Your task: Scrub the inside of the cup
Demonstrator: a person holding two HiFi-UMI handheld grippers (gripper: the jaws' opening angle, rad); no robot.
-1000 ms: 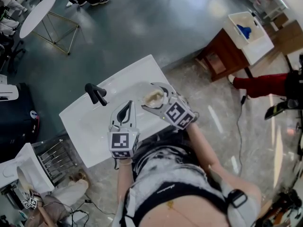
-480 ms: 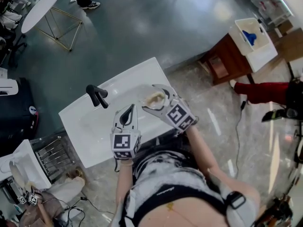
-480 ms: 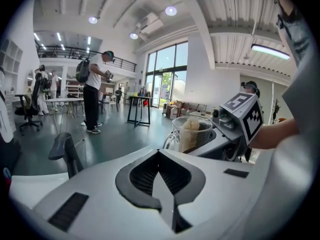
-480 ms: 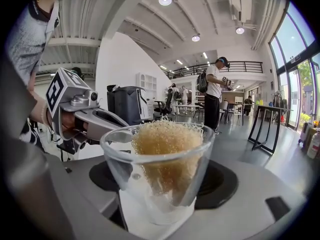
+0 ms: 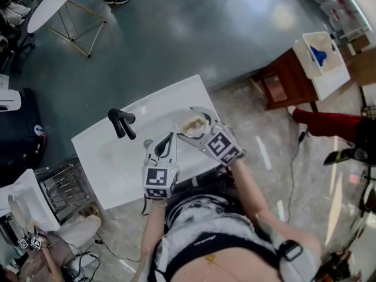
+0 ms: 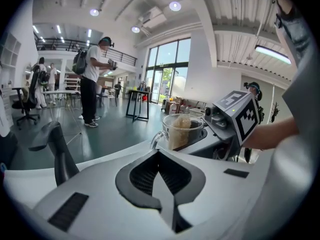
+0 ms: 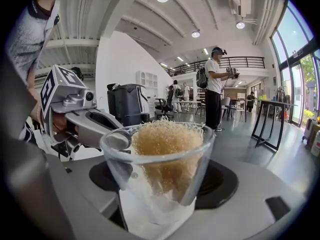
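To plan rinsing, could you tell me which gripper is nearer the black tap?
Left: left gripper is close beside the tap; right gripper, holding the cup, is farther off.

A white counter [image 5: 100,172] is standing on the grey floor [image 5: 176,28], and a black faucet [image 5: 120,123] is rising from it near its far edge.

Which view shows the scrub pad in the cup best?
Right gripper view: the tan scrub pad fills the glass cup up close. Left gripper view shows it small, farther off; head view, only a pale patch.
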